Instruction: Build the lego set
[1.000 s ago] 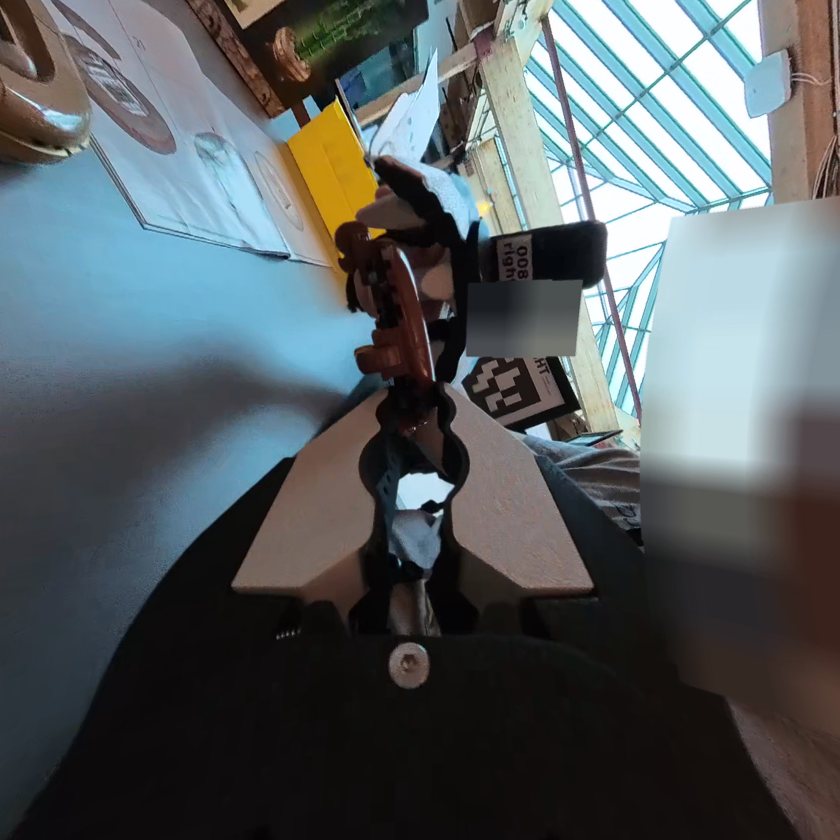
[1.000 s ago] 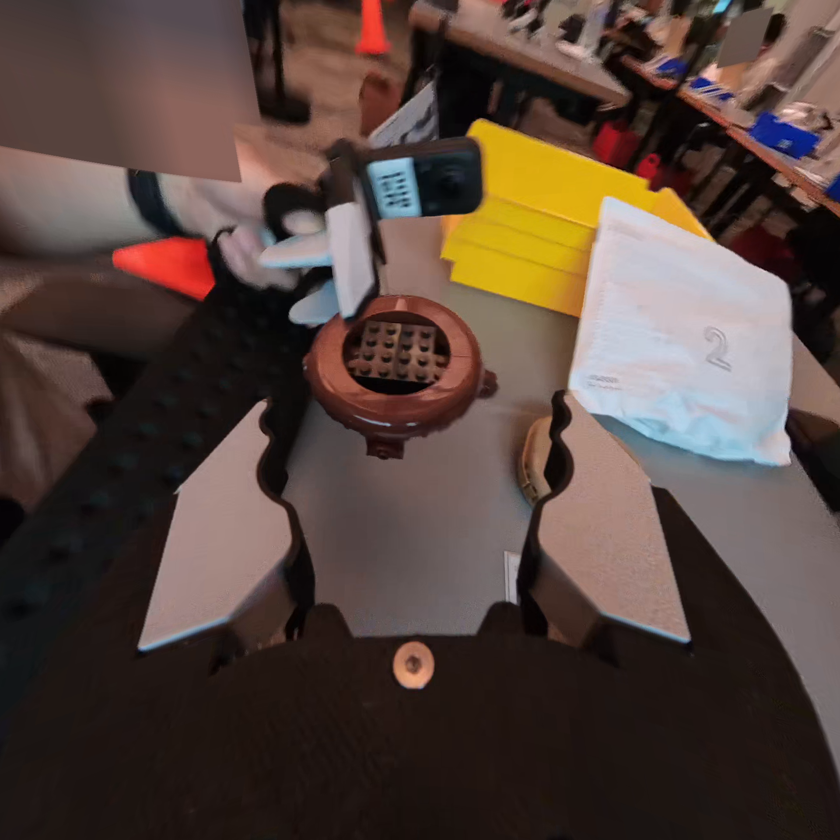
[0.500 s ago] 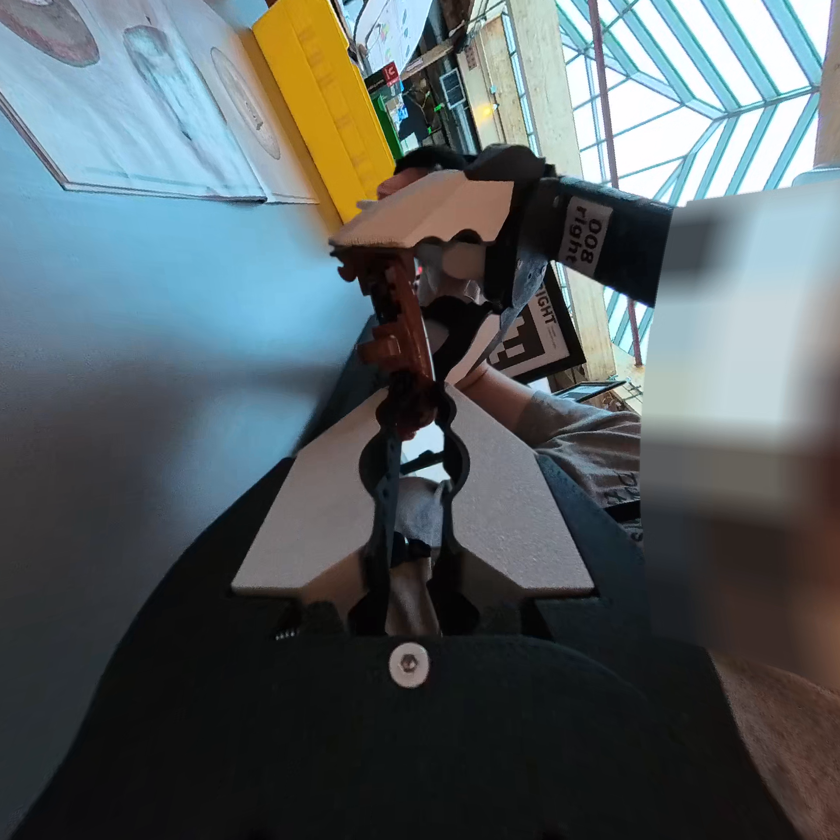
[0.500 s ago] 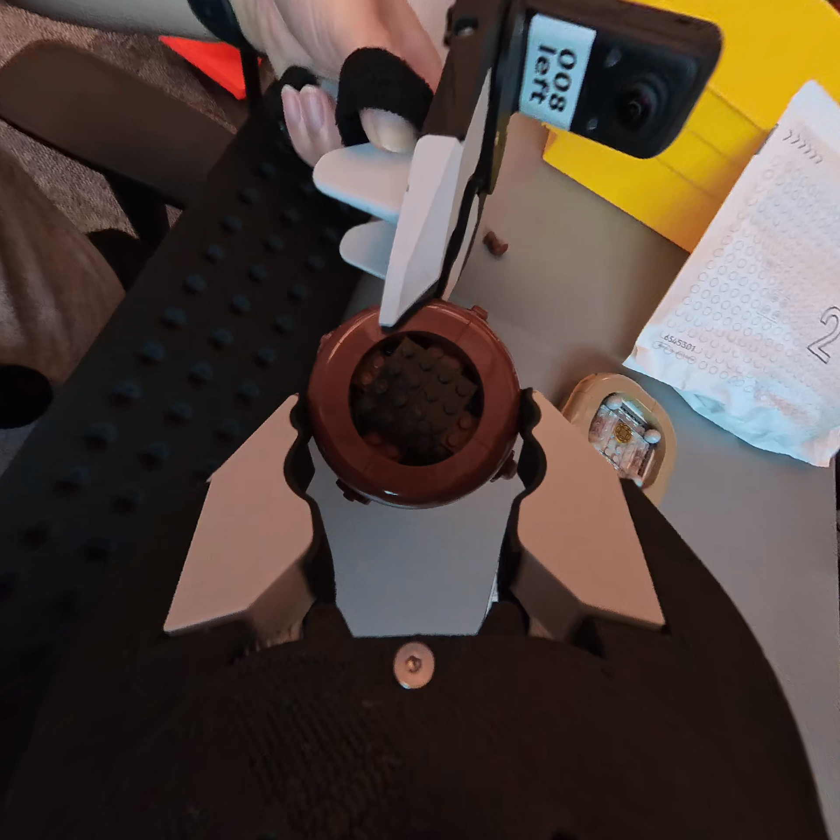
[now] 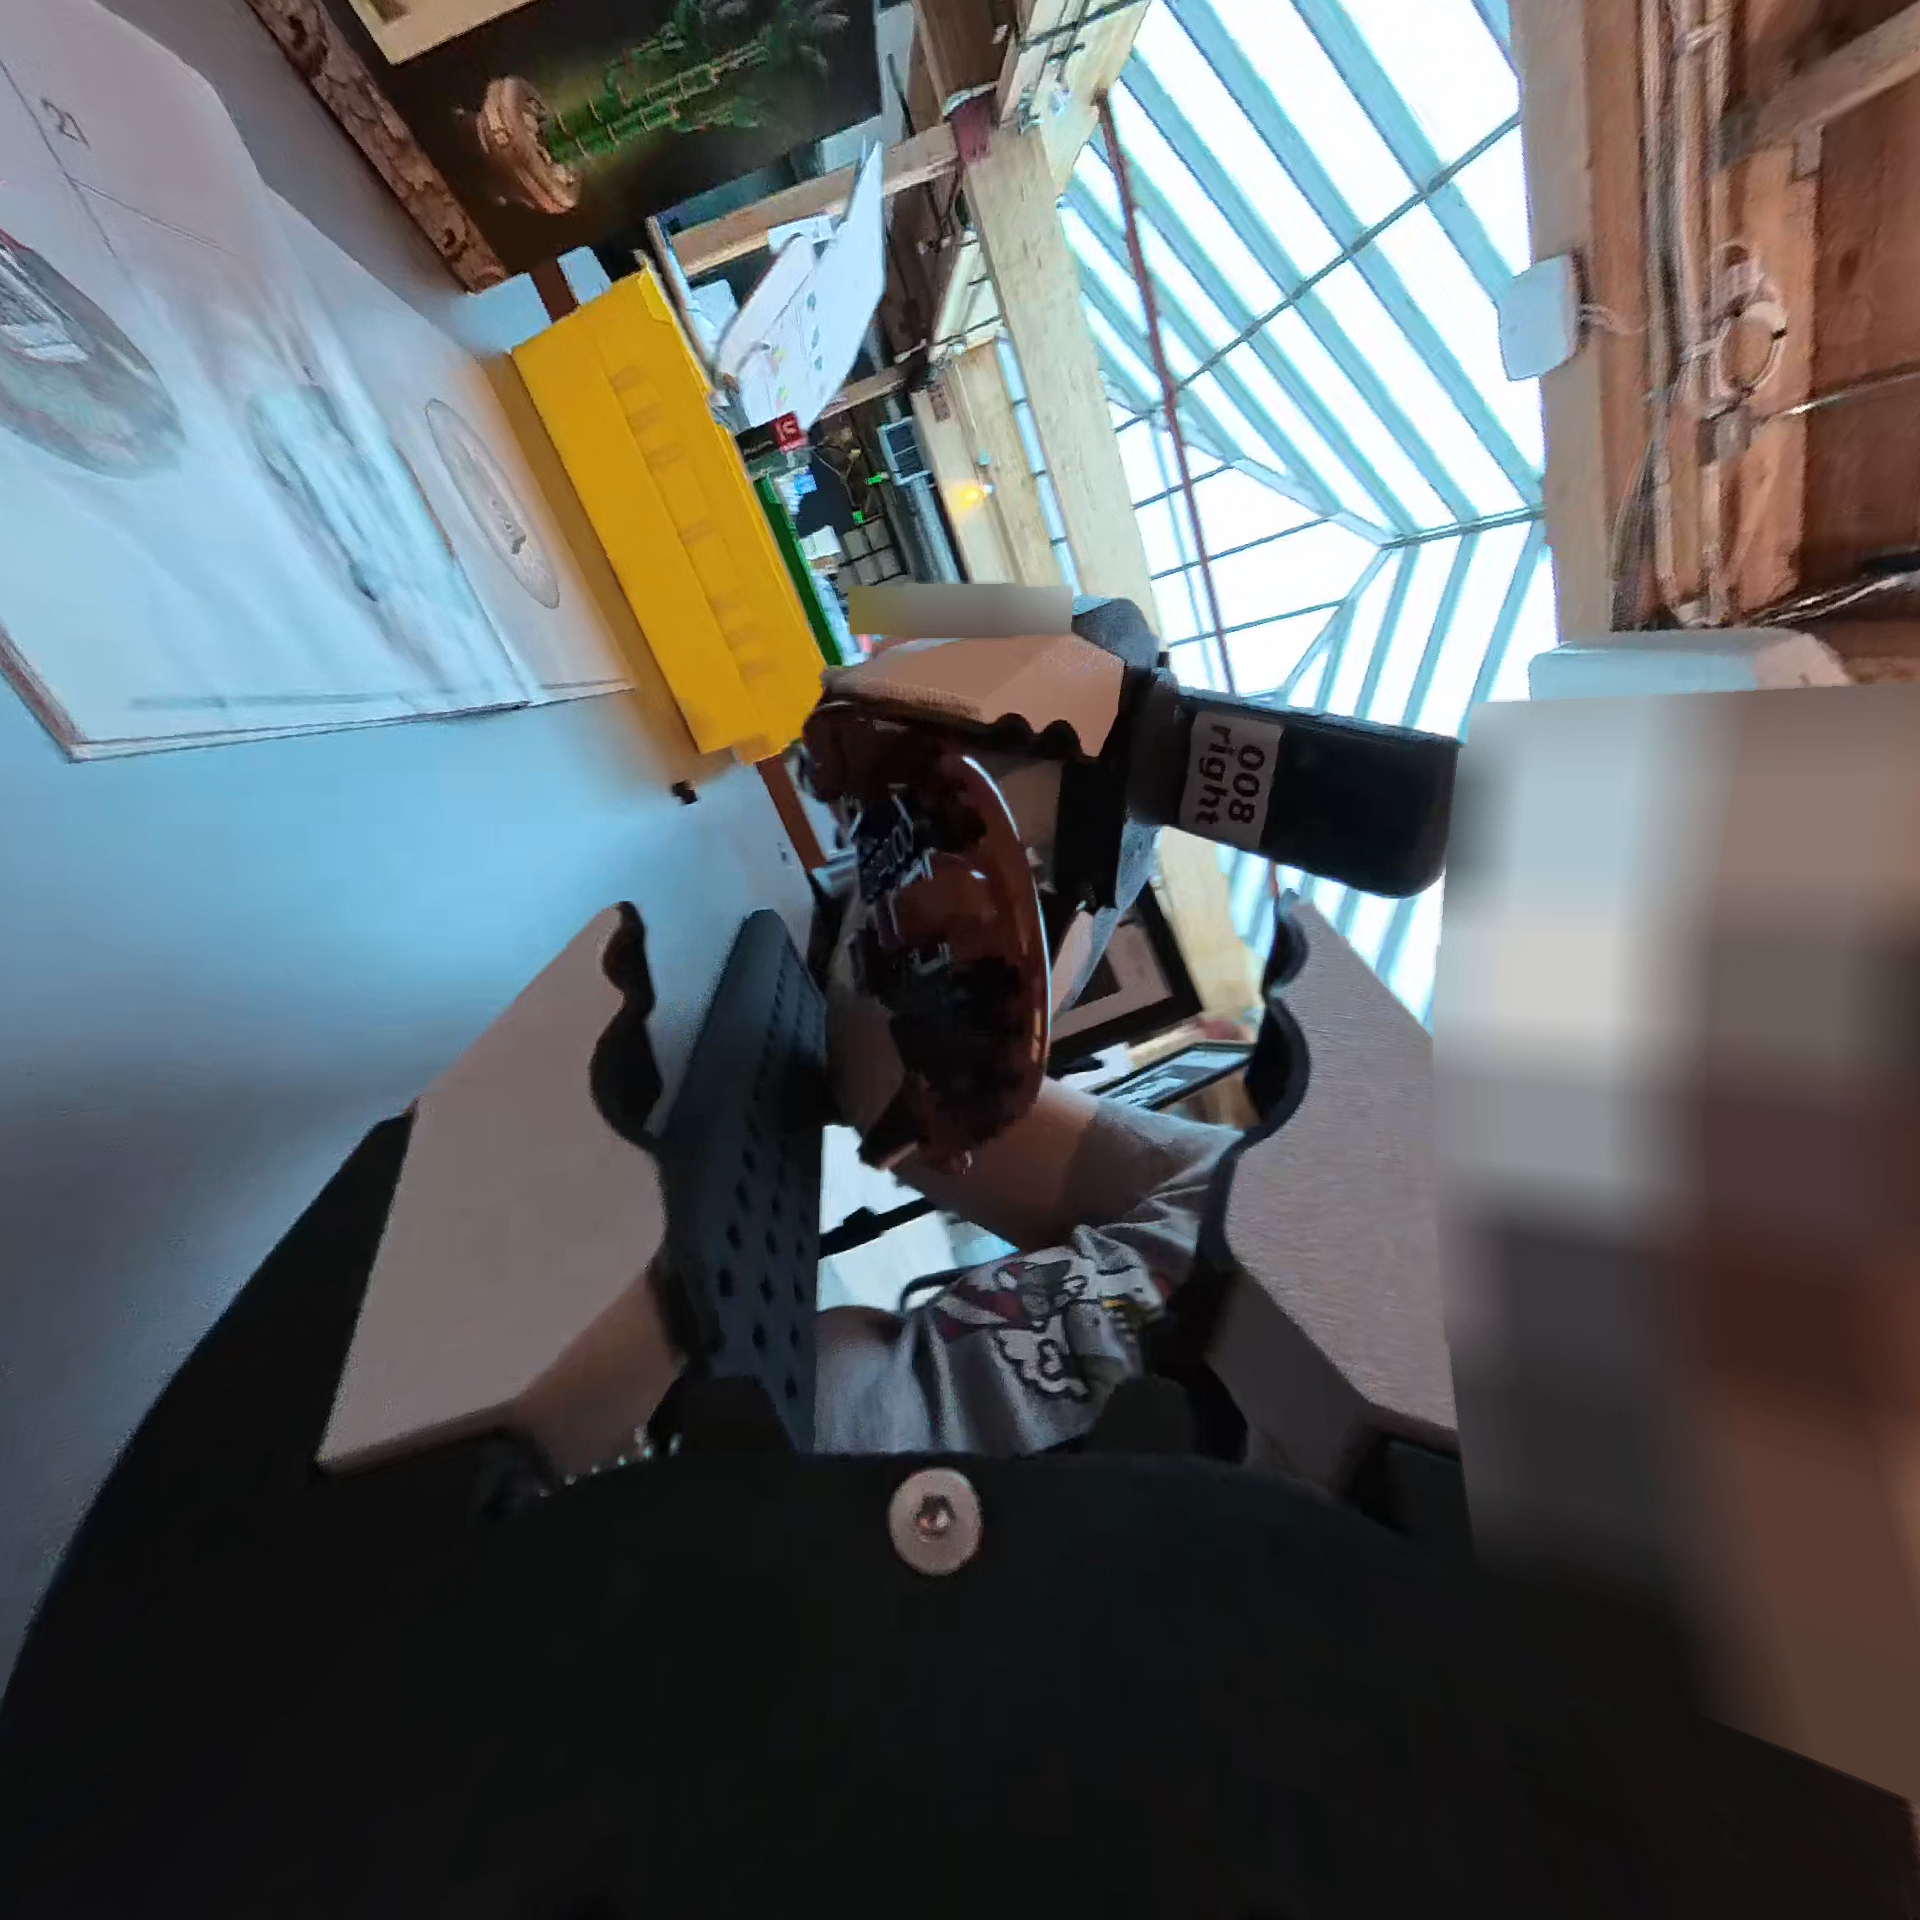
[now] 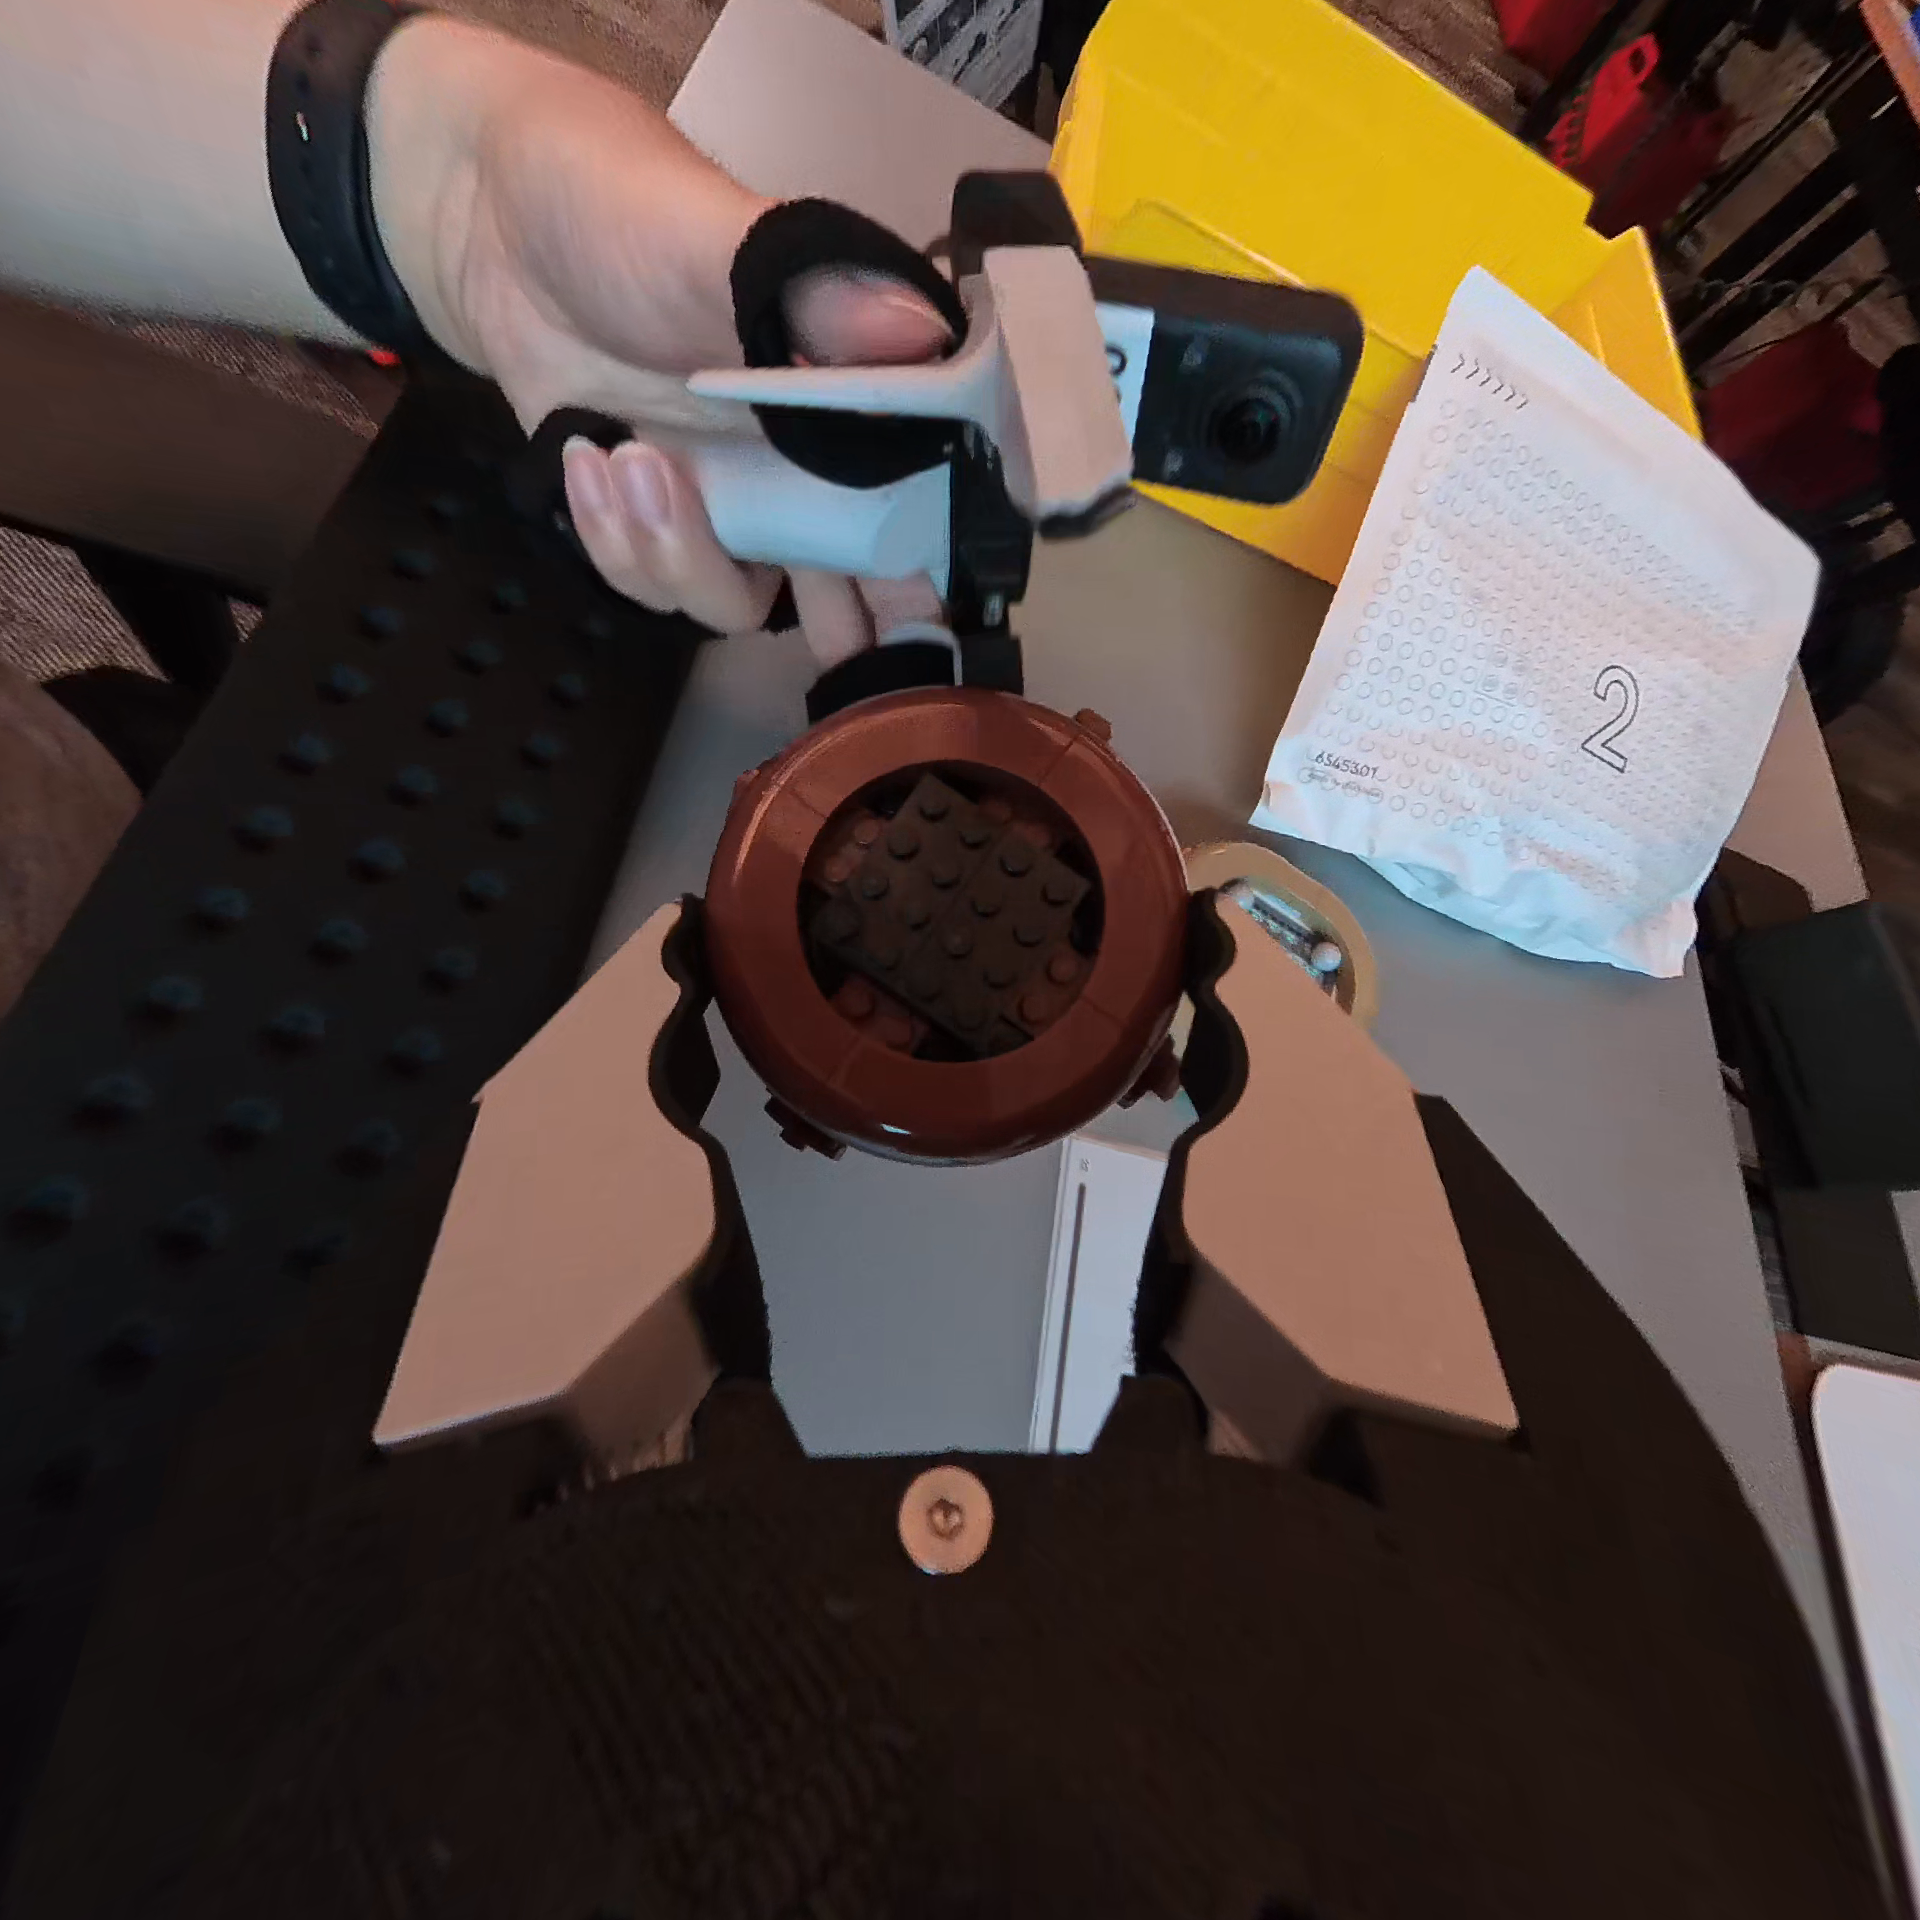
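A round brown lego pot (image 6: 945,925) with dark studded plates inside sits between my right gripper's (image 6: 945,935) fingers, which are shut on its rim and hold it above the grey table (image 6: 1538,1143). My left gripper (image 5: 951,935) is open and empty. In its view the pot (image 5: 956,935) stands edge-on between the wide-apart fingers without touching them. One right-gripper finger (image 5: 966,691) clamps the pot's far side. In the right wrist view a hand holds the left gripper just beyond the pot, and one of its fingers (image 6: 1049,384) shows.
A black studded baseplate (image 6: 260,883) lies to the left, also in the left wrist view (image 5: 758,1143). A white numbered bag (image 6: 1538,675) and a yellow box (image 6: 1299,156) lie beyond the pot. A small tan piece (image 6: 1299,925) lies on the table. An open instruction booklet (image 5: 208,468) is spread out. Both grippers' tips are close together, under 4 cm apart.
My left gripper was shut on the pot's edge; it has let go and opened wide. My right gripper has moved in and closed on the pot.
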Tool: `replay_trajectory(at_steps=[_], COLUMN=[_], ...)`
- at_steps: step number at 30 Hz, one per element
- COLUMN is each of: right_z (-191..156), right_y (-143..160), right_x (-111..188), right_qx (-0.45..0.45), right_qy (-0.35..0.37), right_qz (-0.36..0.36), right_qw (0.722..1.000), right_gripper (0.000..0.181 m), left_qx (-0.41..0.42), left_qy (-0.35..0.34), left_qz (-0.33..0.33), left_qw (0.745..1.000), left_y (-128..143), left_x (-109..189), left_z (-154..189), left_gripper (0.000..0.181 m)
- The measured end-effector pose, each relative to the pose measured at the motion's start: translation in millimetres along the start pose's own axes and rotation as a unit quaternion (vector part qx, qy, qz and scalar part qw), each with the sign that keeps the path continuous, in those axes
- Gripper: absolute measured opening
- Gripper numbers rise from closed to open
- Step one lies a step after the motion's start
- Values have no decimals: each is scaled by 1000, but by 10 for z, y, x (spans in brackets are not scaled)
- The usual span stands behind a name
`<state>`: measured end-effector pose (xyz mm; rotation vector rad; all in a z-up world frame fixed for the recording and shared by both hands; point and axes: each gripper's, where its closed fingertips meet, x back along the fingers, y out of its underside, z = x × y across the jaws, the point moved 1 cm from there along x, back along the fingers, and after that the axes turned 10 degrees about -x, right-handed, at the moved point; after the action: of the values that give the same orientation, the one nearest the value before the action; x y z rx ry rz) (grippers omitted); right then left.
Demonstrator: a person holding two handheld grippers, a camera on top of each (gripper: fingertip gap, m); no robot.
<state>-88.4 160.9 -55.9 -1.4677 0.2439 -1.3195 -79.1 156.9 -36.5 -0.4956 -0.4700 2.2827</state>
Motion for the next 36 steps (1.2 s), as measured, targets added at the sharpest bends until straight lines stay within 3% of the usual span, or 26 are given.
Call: replay_trajectory(at_steps=[3, 7, 14, 22, 28, 36], right_z=[31, 56, 119, 153, 200, 190], right_y=[-27, 14, 72, 88, -27, -214], right_x=[-79, -208, -350, -407, -422, -295], right_qx=[-15, -34, -41, -49, -51, -78], right_qy=[-9, -24, -49, -77, -76, -105], right_qz=[-9, -26, -31, -41, -12, 59], right_qw=[1000, 999, 997, 995, 996, 990], right_gripper=[91, 92, 92, 92, 97, 109], left_qx=[28, 43, 117, 140, 143, 122], left_qy=[57, 80, 77, 66, 100, 82], left_qz=[20, 45, 91, 97, 113, 122], left_qw=[998, 995, 986, 983, 978, 982], left_y=[-52, -139, -296, -331, -424, -437], left_x=[-69, -114, -69, -9, 89, 252], left_z=[105, 163, 106, 69, 184, 139], left_gripper=[124, 130, 136, 133, 126, 127])
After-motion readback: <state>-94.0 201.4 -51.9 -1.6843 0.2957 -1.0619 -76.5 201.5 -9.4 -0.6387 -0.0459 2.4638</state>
